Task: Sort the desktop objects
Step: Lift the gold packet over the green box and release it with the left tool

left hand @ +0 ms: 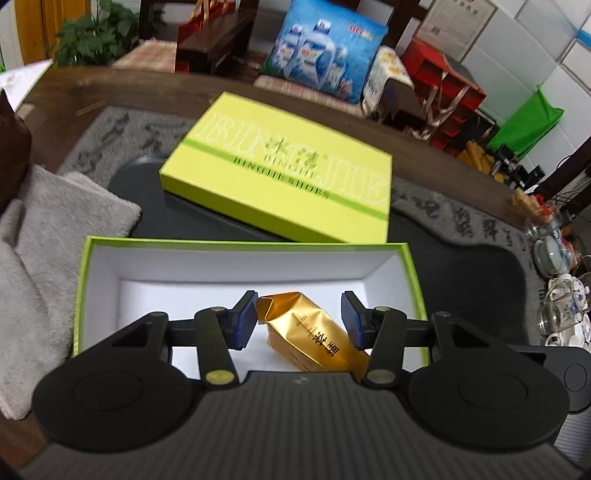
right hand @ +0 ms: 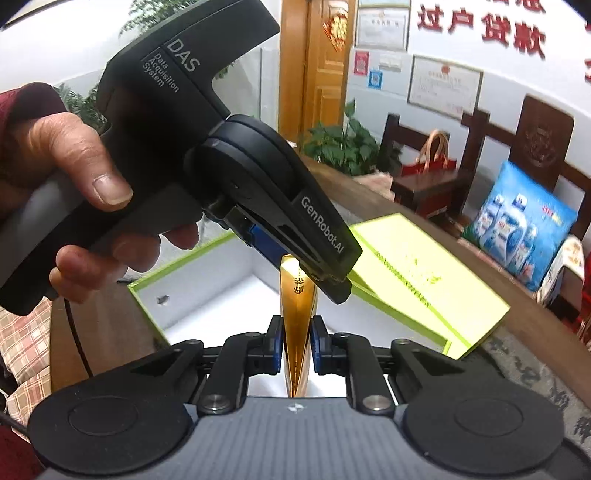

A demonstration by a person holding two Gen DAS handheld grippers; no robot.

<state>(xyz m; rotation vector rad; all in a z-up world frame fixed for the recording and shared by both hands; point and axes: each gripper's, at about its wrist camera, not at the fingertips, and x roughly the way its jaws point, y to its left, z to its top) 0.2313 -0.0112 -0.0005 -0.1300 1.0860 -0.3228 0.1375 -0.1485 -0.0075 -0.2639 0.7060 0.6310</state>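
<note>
Both tongs (left hand: 299, 321) (right hand: 295, 341) angle down, sharing gold packet (left hand: 314, 332).

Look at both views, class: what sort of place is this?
Probably a small office or reception room: framed certificates and red lettering on the wall, a tea set on a wooden table.

The left wrist camera sits just behind its own fingers, tipped steeply down into the open green box (left hand: 236, 258) from close above, with the lid (left hand: 280, 170) and the room's far benches beyond. The right wrist camera looks along its fingers at a shallower tilt — it faces the other device in the person's hand (right hand: 74, 184) at very close range. Both views share the box, the lid and the gold packet (left hand: 314, 332) — seen flat in one, edge-on in the other.
</note>
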